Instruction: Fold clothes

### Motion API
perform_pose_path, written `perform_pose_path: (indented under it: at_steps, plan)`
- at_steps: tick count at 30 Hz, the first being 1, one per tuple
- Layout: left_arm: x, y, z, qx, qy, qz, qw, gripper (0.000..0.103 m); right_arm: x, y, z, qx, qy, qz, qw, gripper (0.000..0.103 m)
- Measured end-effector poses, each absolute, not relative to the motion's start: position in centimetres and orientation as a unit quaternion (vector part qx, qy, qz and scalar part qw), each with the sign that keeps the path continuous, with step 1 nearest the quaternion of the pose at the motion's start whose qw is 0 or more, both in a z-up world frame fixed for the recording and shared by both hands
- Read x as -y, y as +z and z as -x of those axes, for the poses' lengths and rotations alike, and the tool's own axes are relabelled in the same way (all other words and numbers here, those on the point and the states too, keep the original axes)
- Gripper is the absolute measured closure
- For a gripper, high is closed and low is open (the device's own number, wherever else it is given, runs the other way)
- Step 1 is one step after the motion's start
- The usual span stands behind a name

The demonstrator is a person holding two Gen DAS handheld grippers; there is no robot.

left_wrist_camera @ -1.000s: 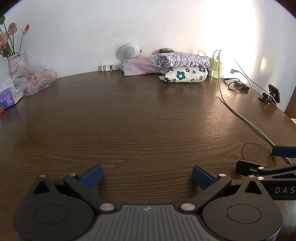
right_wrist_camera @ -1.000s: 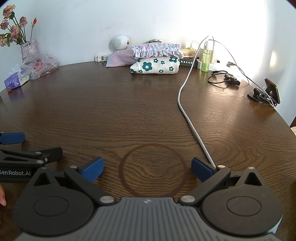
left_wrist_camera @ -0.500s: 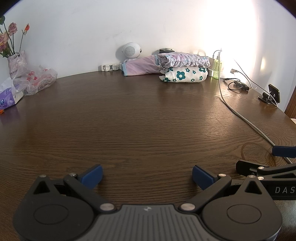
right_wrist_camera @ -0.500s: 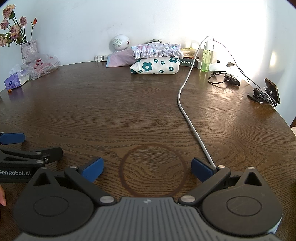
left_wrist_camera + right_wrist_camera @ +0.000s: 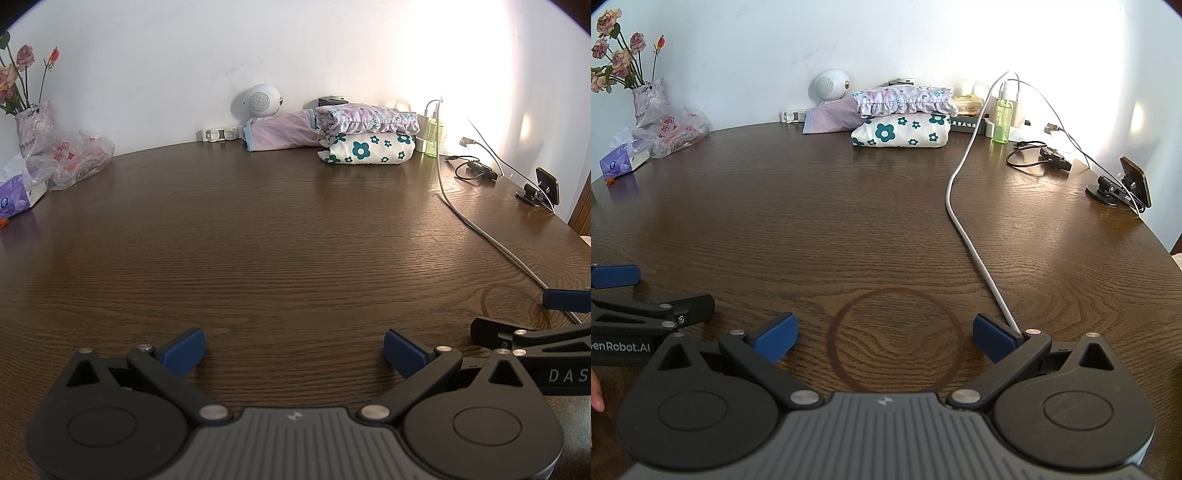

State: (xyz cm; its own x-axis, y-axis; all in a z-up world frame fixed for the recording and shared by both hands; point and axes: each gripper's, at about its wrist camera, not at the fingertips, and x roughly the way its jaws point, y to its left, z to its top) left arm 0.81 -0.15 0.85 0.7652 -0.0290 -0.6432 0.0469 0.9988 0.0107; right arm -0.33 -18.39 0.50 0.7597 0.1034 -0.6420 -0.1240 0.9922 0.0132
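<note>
Folded clothes are stacked at the far edge of the brown wooden table [image 5: 280,236]: a white piece with teal flowers [image 5: 369,148] under a frilled floral piece [image 5: 365,119], with a pink garment [image 5: 282,131] to their left. The stack also shows in the right wrist view [image 5: 901,131]. My left gripper [image 5: 293,350] is open and empty, low over the near table. My right gripper [image 5: 882,338] is open and empty, beside it to the right. Each gripper shows at the edge of the other's view.
A white cable [image 5: 964,229] runs from the back right to the right gripper. A green bottle [image 5: 1003,123], black cables [image 5: 1039,157] and a phone stand [image 5: 1123,186] sit at right. A vase of flowers [image 5: 646,98], plastic bag [image 5: 677,129] and tissue pack [image 5: 618,164] sit at left. A white speaker [image 5: 260,101] stands by the wall.
</note>
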Motion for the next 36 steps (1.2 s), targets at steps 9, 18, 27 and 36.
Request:
perform_pose_path:
  at_steps: [9,18,27,36]
  plan:
    - [0.17,0.82,-0.83,-0.342,-0.015,-0.011,0.939,0.0,18.35,0.48,0.35,-0.341,0.06,0.016,0.938,0.001]
    - [0.24,0.84,-0.87,-0.342,-0.013,-0.011,0.939,0.0,18.43,0.46,0.31,-0.341,0.06,0.016,0.938,0.0]
    - [0.24,0.83,-0.95,-0.343,-0.012,-0.011,0.939,0.0,18.44,0.41,0.32,-0.341,0.06,0.016,0.938,0.001]
    - [0.22,0.75,-0.99,-0.343,-0.012,-0.01,0.939,0.0,18.52,0.4,0.29,-0.341,0.058,0.014,0.938,0.001]
